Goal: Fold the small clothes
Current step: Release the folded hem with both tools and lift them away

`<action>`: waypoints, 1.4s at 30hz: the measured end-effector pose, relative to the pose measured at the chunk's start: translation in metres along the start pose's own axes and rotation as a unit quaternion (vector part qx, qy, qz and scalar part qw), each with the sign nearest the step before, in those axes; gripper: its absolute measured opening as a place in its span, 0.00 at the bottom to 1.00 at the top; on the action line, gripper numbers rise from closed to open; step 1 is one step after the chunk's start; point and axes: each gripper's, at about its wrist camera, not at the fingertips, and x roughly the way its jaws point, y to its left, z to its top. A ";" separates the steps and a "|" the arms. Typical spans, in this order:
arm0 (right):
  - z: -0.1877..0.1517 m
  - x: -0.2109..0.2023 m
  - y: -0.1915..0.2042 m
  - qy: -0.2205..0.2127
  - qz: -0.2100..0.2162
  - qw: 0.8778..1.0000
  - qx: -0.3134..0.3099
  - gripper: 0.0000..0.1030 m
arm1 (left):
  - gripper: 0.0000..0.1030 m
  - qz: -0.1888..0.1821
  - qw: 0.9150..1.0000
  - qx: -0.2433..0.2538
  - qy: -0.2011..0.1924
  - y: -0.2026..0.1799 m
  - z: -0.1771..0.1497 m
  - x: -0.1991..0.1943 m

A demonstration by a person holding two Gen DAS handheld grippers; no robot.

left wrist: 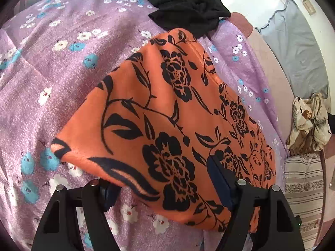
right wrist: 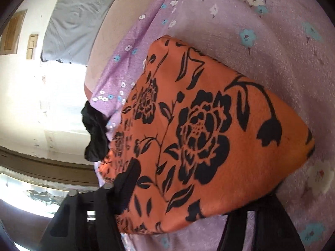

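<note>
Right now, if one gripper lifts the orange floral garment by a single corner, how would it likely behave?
The orange floral garment looks soft and floppy: it lies in folded layers with rounded edges, so lifted by one corner it would probably sag and unfold. It seems light for its size. On the purple floral bedsheet a push would likely bunch it rather than slide it.

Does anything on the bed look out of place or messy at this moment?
Only one thing: a crumpled black garment sits bunched and unfolded at the far end of the folded orange cloth with black flower print, at the edge of the purple flowered bedsheet. Nothing looks damaged or spilled.
</note>
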 end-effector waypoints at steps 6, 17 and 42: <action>0.002 -0.003 0.001 -0.011 -0.028 0.999 -0.013 0.20 | 0.23 0.034 0.999 -0.013 -0.023 0.007 0.001 -0.001; -0.011 -0.057 0.037 -0.061 -0.008 0.991 -0.117 0.14 | 0.14 0.010 0.994 0.058 -0.088 -0.011 -0.039 -0.081; -0.058 -0.214 -0.028 -0.022 -0.084 0.989 -0.119 0.63 | 0.37 0.199 0.953 0.215 -0.084 0.006 -0.112 -0.178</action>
